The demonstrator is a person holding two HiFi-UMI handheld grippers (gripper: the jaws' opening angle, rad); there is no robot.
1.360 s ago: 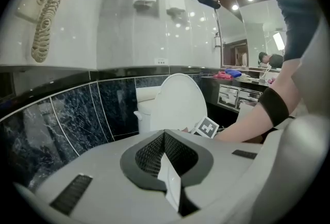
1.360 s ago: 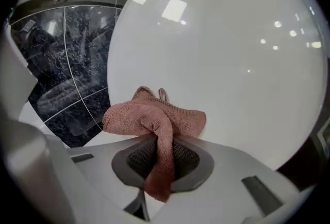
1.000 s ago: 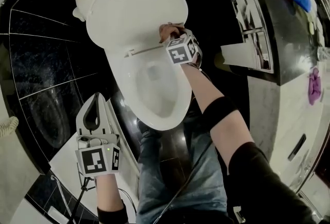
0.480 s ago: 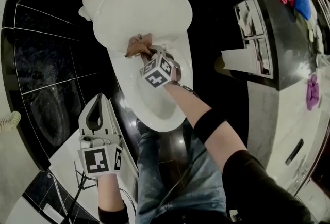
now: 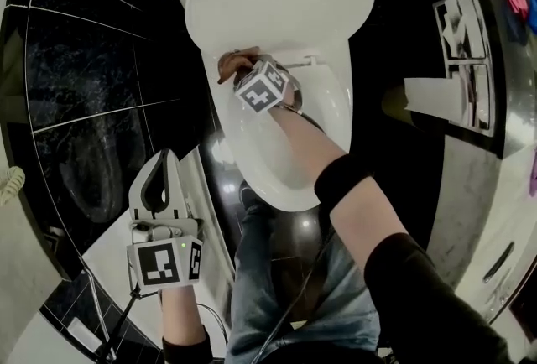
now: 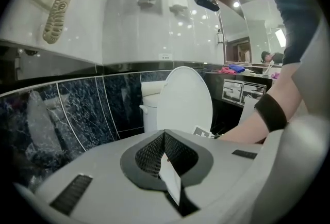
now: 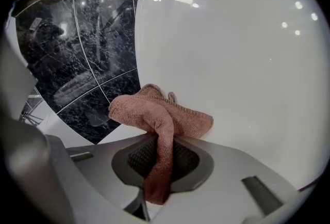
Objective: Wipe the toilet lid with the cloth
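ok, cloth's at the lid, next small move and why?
Probably sweep the cloth across the raised lid. The right gripper pinches it at the lid's lower edge by the dark tiles, and nearly all the white face lies beyond.

No text, brand, number or sign could be read anywhere; the framed panel (image 5: 460,35) bore only marks too small and blurred to make out
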